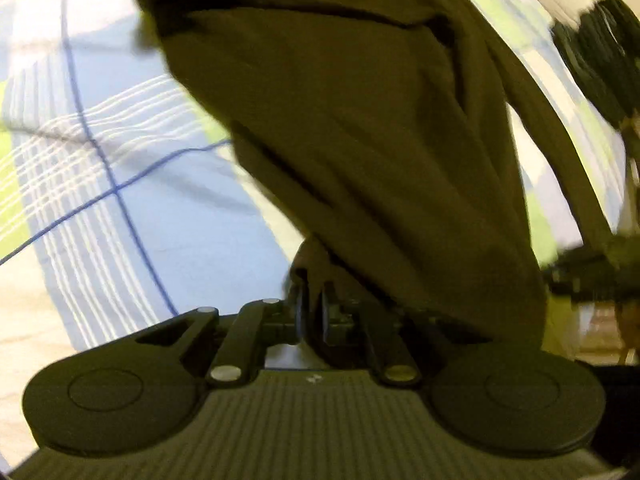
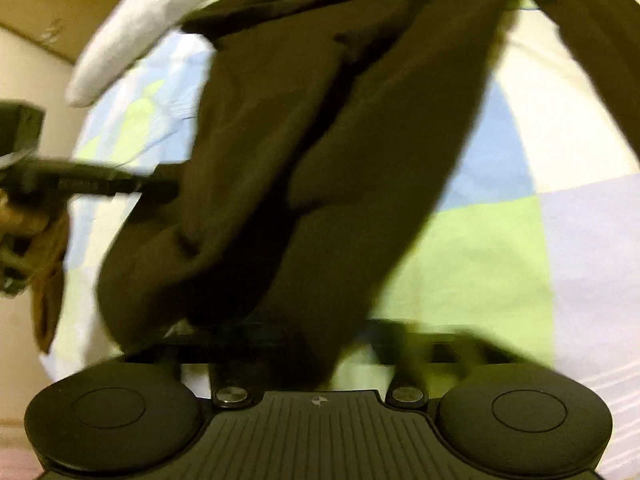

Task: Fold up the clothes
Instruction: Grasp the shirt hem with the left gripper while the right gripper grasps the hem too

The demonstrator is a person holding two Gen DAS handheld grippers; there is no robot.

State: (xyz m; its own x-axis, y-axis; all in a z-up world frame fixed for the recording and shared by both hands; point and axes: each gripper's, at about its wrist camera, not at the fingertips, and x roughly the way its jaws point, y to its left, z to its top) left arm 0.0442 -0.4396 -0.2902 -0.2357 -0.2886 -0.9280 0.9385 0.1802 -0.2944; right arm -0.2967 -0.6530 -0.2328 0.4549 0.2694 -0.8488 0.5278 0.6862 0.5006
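A dark olive-brown garment (image 1: 360, 128) hangs in front of the left wrist camera above the checked bedsheet (image 1: 120, 184). My left gripper (image 1: 314, 304) is shut on a lower edge of the garment; its fingers are pressed together on the cloth. In the right wrist view the same garment (image 2: 288, 140) drapes over my right gripper (image 2: 316, 344), which is shut on its cloth, though blur and cloth hide the fingertips. The left gripper also shows in the right wrist view (image 2: 156, 188) at the left, gripping the garment's side.
The bed is covered by a blue, green and white checked sheet (image 2: 480, 264). A white pillow (image 2: 132, 36) lies at the back left. A beige wall and floor border the bed at the left. The person's hand (image 2: 24, 220) holds the left gripper.
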